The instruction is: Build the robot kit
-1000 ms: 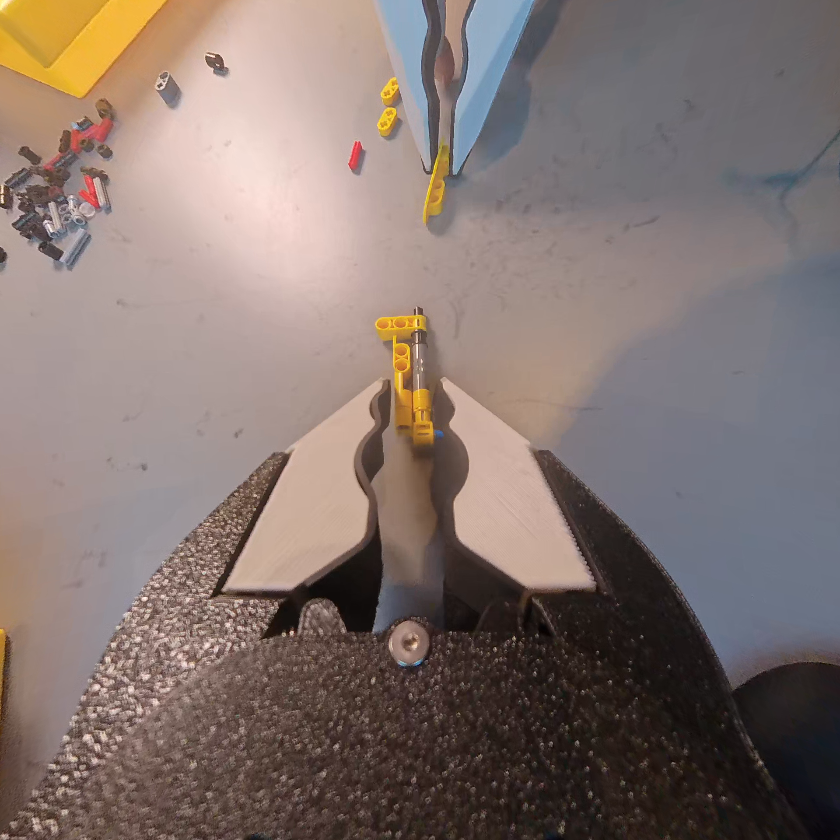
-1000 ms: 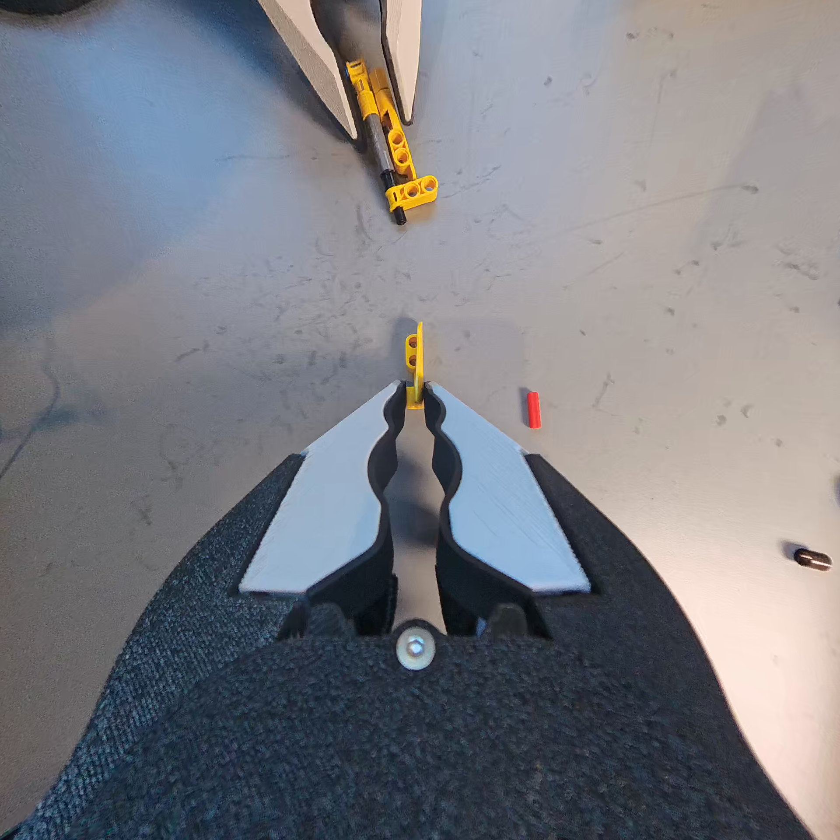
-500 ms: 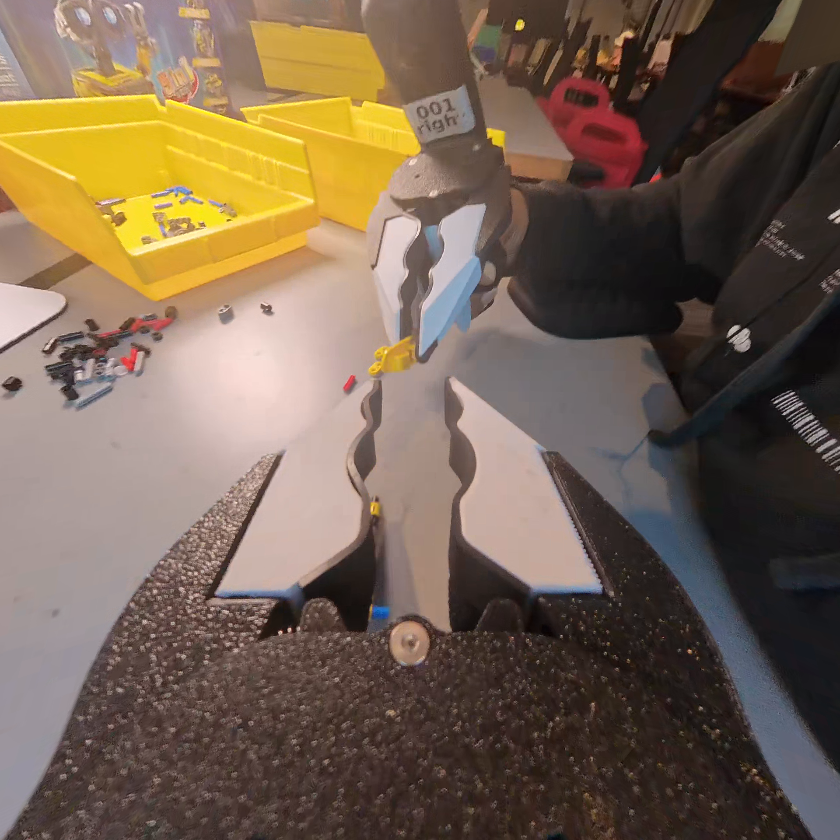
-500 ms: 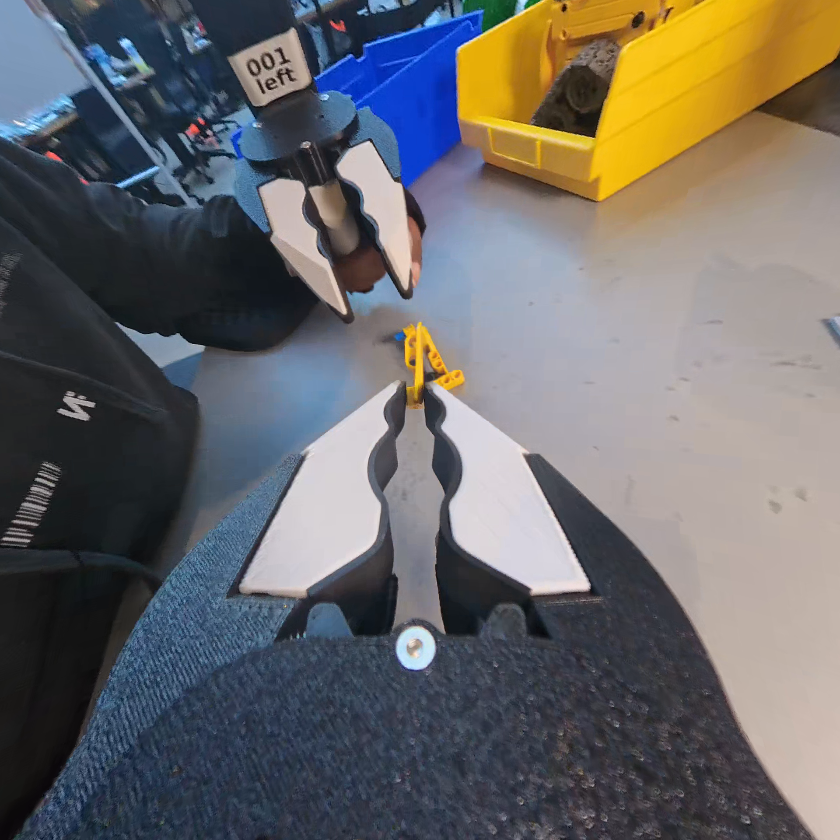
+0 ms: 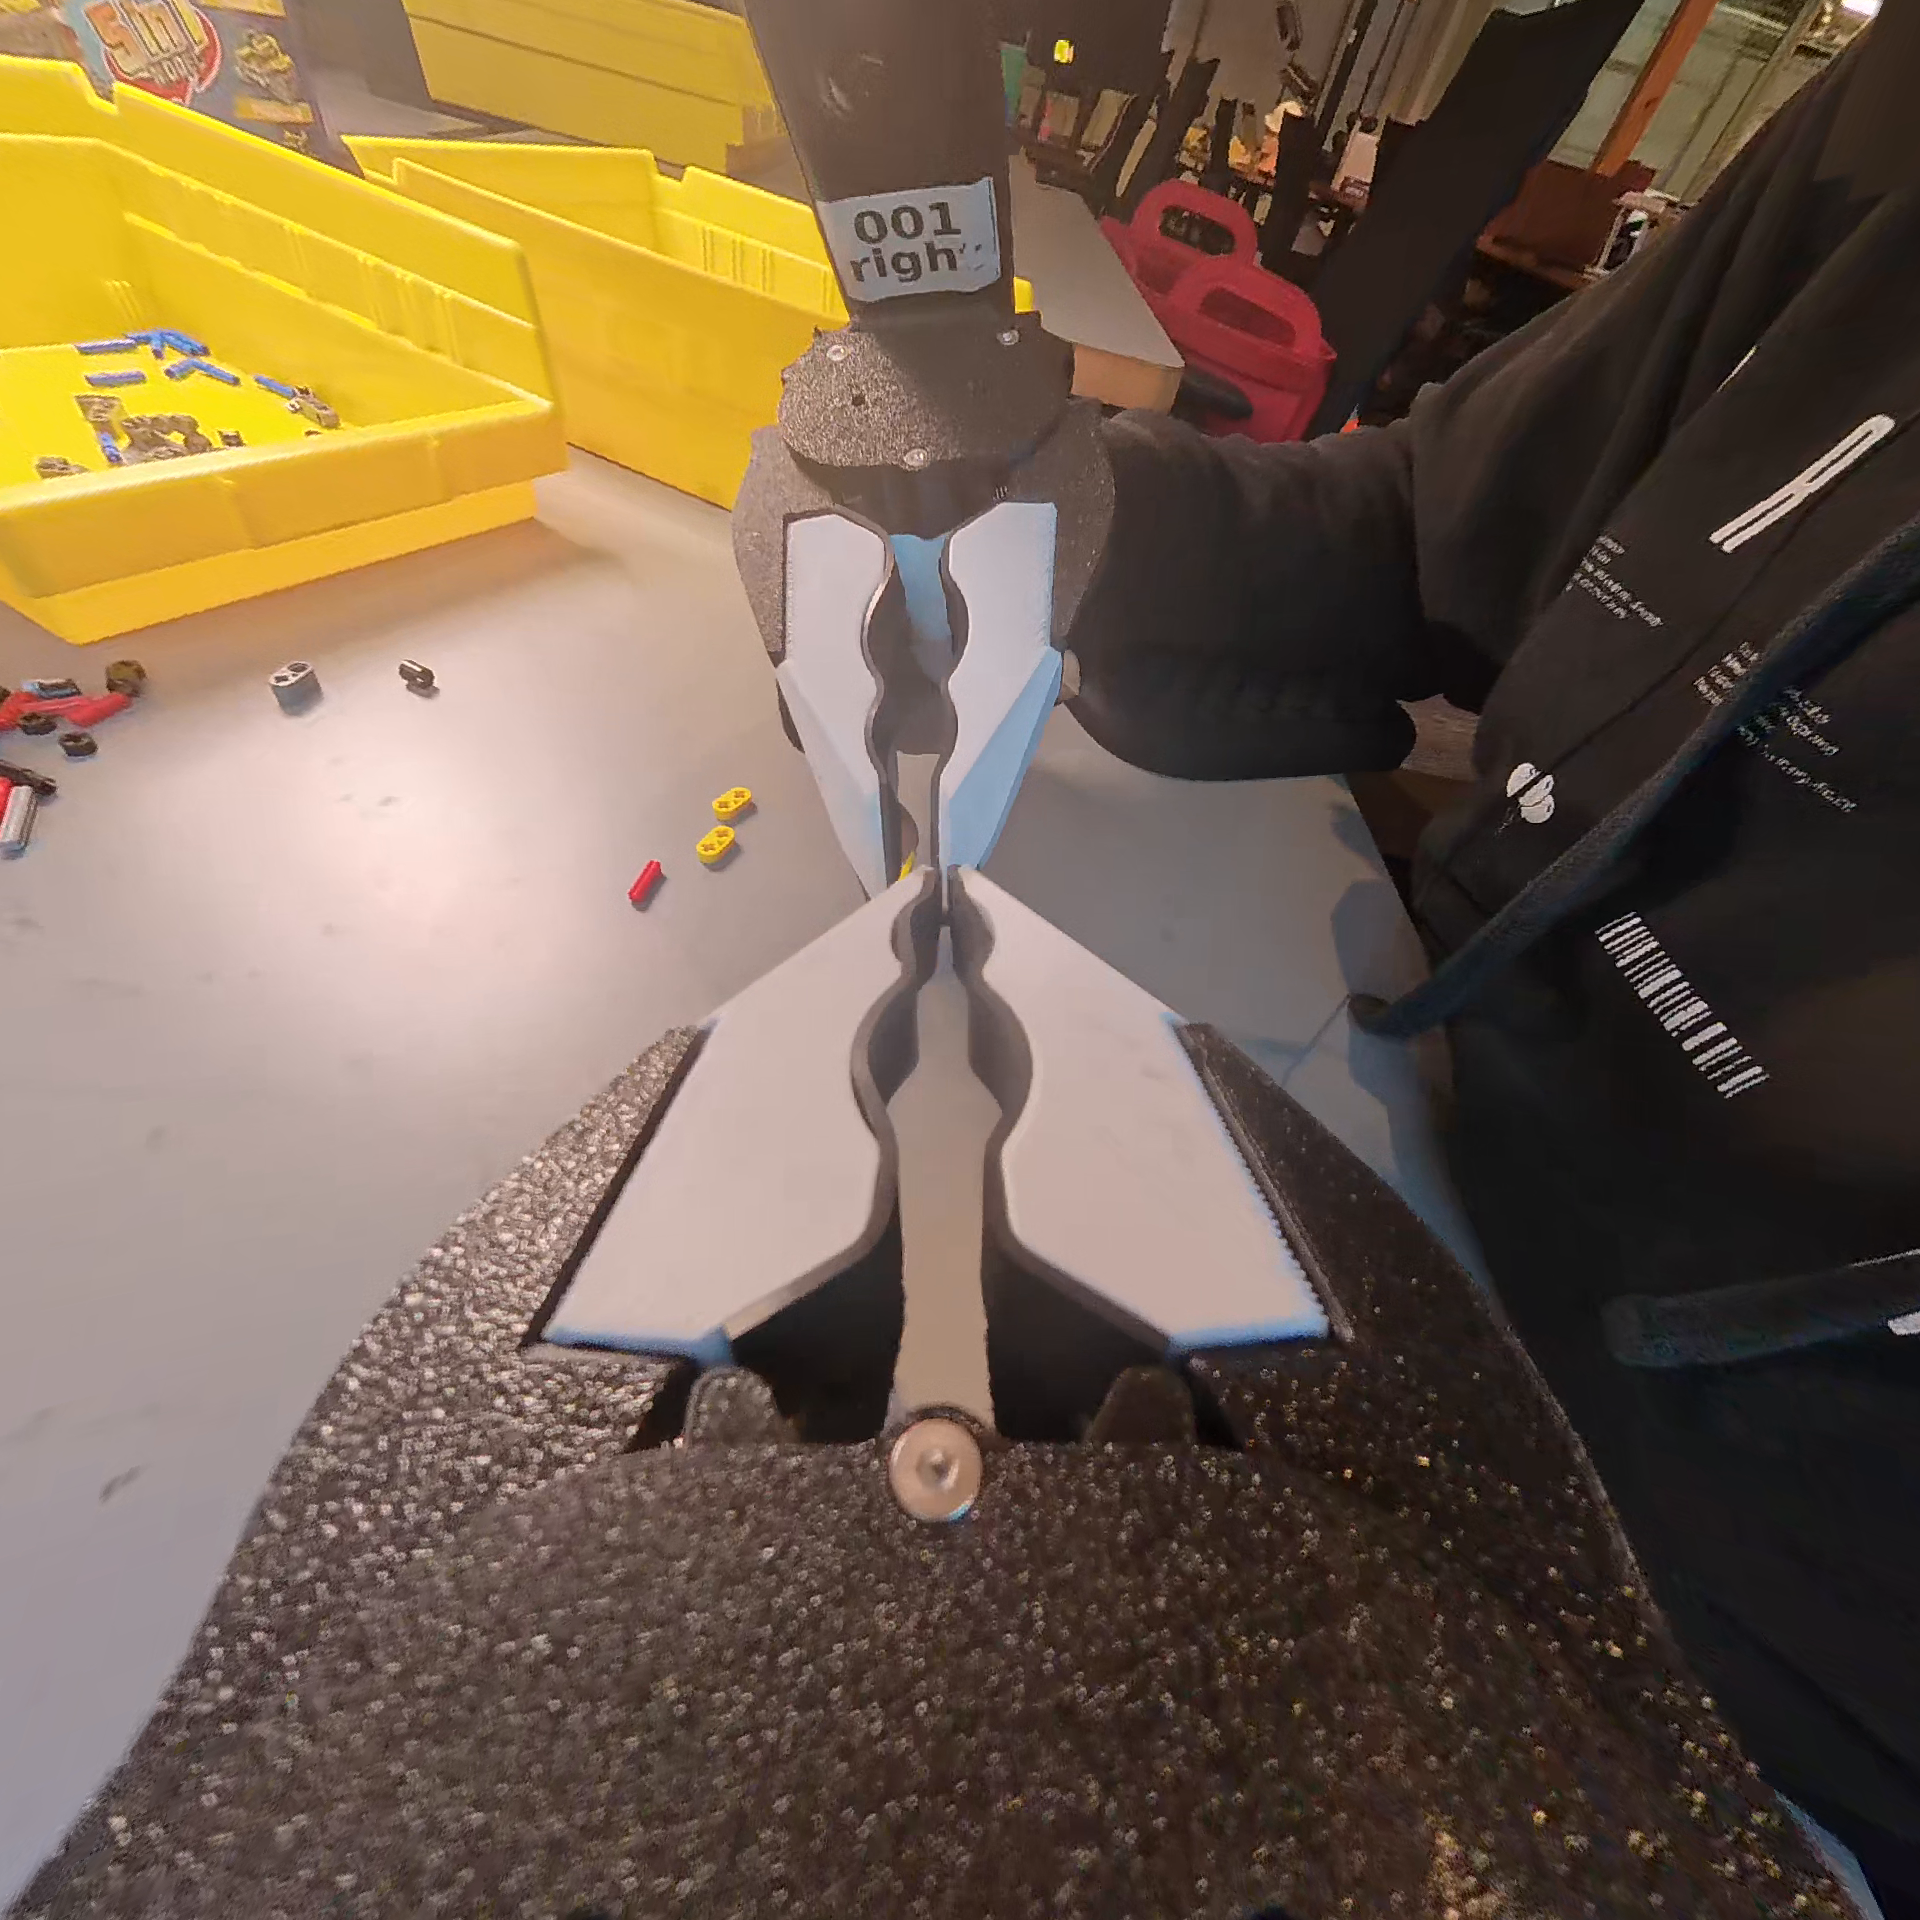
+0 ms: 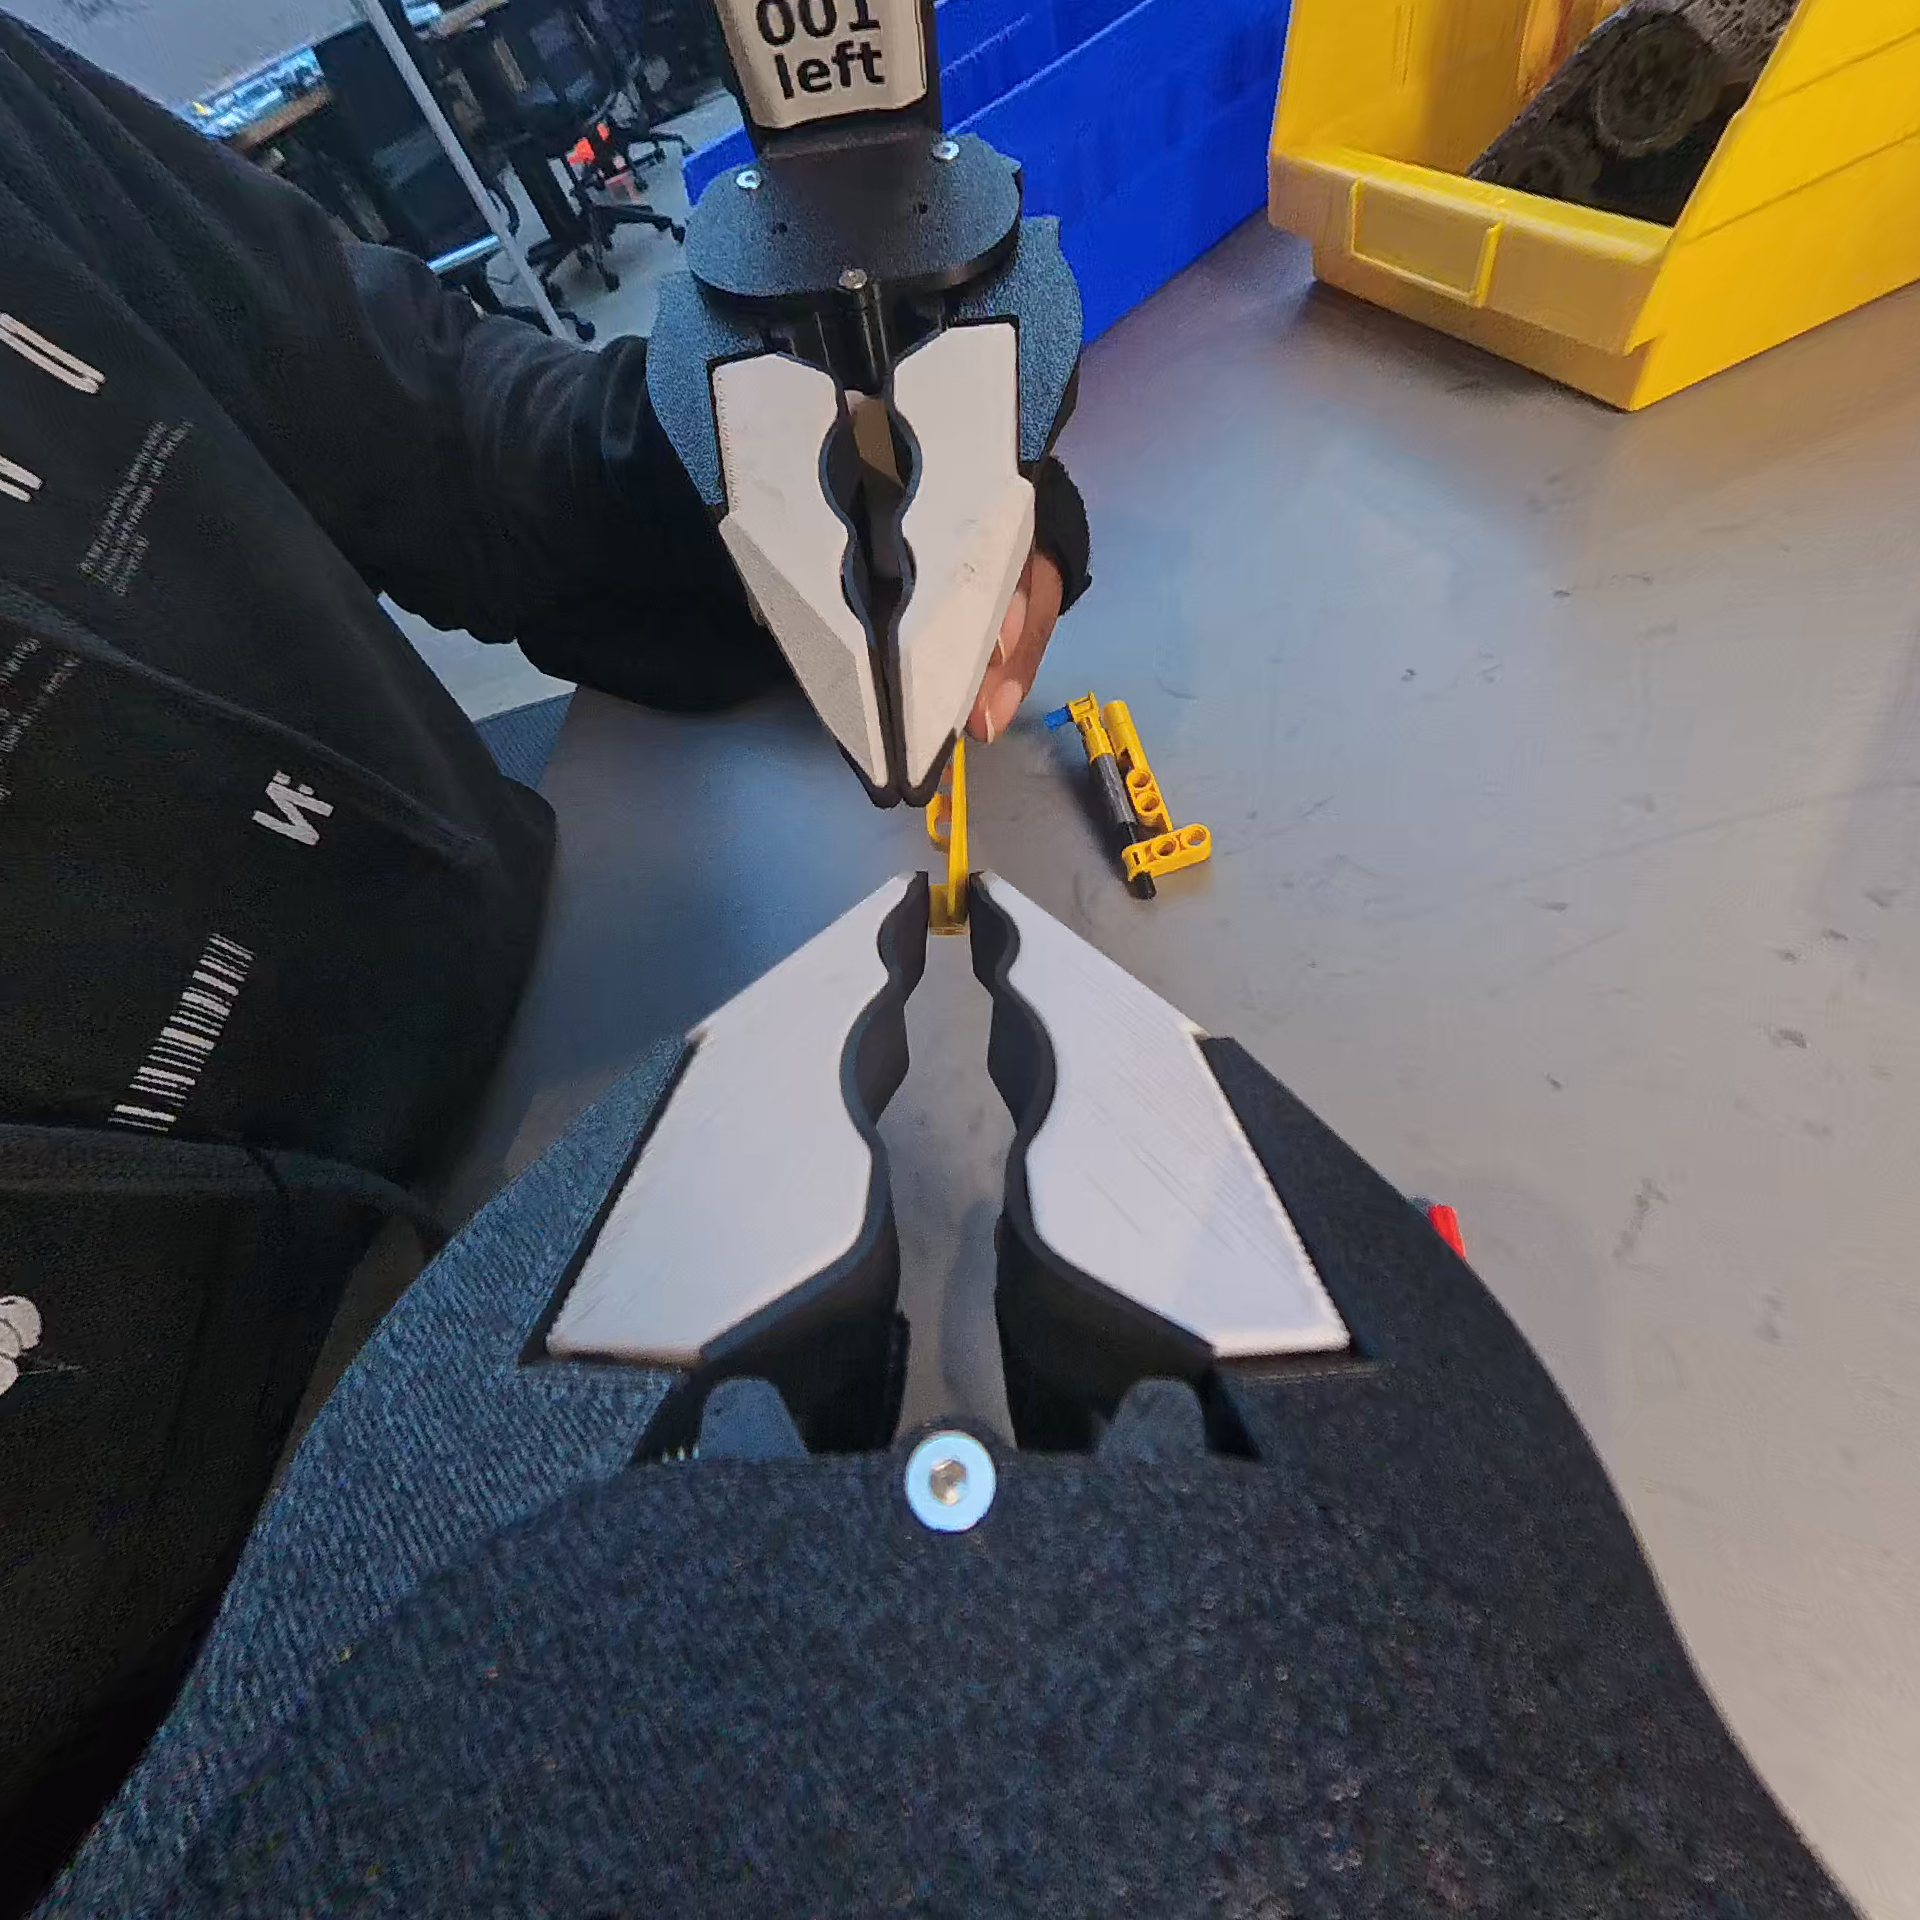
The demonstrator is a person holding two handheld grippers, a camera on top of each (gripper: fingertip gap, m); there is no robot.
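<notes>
My right gripper point(image 6: 948, 904) is shut on the lower end of a thin yellow beam with holes point(image 6: 956, 831) and holds it upright above the grey table point(image 6: 1455, 727). My left gripper point(image 5: 940, 896) is shut with nothing between its pads. In the right wrist view its tips point(image 6: 899, 795) stand right beside the upper part of the beam. In the left wrist view the right gripper point(image 5: 925, 873) faces me tip to tip, and only a sliver of the beam point(image 5: 907, 862) shows. A yellow assembly with a black axle and a blue pin point(image 6: 1132, 800) lies on the table just right of the beam.
Yellow bins point(image 5: 260, 499) stand at the back left. Two small yellow pieces point(image 5: 724, 821), a red pin point(image 5: 644, 881) and a pile of small parts point(image 5: 52, 707) lie on the table. A blue bin point(image 6: 1122, 135) and a yellow bin point(image 6: 1558, 260) stand behind. A person's dark sleeve point(image 5: 1351, 582) is at the right.
My left gripper was open around the yellow assembly on the table; it left it lying there, rose and shut on nothing. Both grippers tilted up and met tip to tip. The right kept the beam.
</notes>
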